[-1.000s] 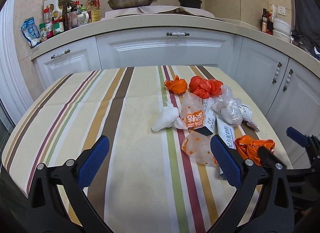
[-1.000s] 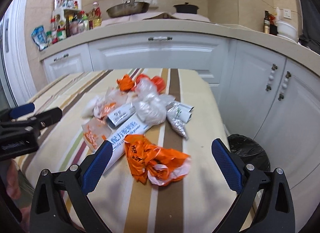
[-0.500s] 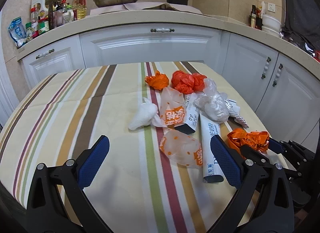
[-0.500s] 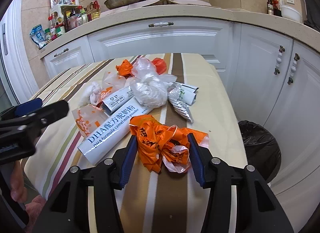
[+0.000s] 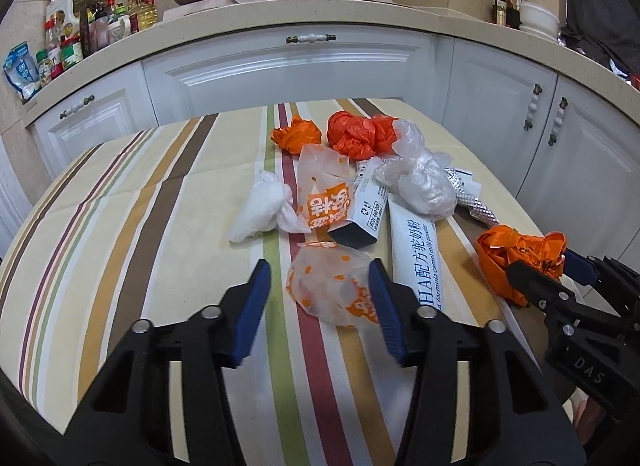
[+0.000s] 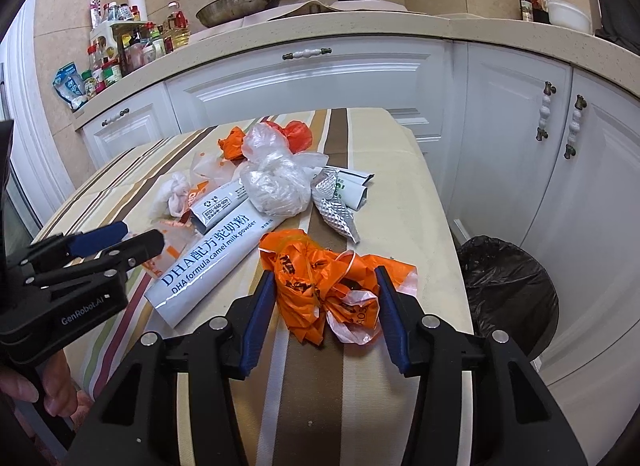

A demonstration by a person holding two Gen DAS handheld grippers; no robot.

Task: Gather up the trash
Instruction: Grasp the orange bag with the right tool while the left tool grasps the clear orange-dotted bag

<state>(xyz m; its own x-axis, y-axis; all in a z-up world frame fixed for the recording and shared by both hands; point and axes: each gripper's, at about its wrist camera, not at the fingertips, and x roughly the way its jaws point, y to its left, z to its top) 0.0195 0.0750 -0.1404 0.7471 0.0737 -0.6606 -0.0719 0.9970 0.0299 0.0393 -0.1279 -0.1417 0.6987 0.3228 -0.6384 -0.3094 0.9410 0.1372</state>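
Note:
A crumpled orange plastic bag [image 6: 304, 262] lies near the right edge of the striped table [image 5: 140, 225]. My right gripper [image 6: 325, 278] is shut on it, both blue pads pressing its sides. In the left wrist view that bag [image 5: 508, 246] sits in the right gripper [image 5: 544, 262]. A translucent orange-dotted bag [image 5: 328, 290] lies between the jaws of my left gripper [image 5: 319, 266], which are closing. Its right pad touches the bag and its left pad stands a little off. In the right wrist view the left gripper [image 6: 140, 236] hides most of that bag.
The pile further holds a white milk-powder pouch [image 5: 416, 250], a clear plastic bag [image 5: 424, 185], a white tissue wad [image 5: 260, 209], orange wads [image 5: 352, 133] and a foil wrapper [image 5: 476, 205]. A black-lined bin [image 6: 504, 286] stands on the floor right of the table. White cabinets stand behind.
The right jaws closed onto the orange bag and stayed. The left gripper moved forward and down to the dotted bag, and its wide jaws narrowed around it.

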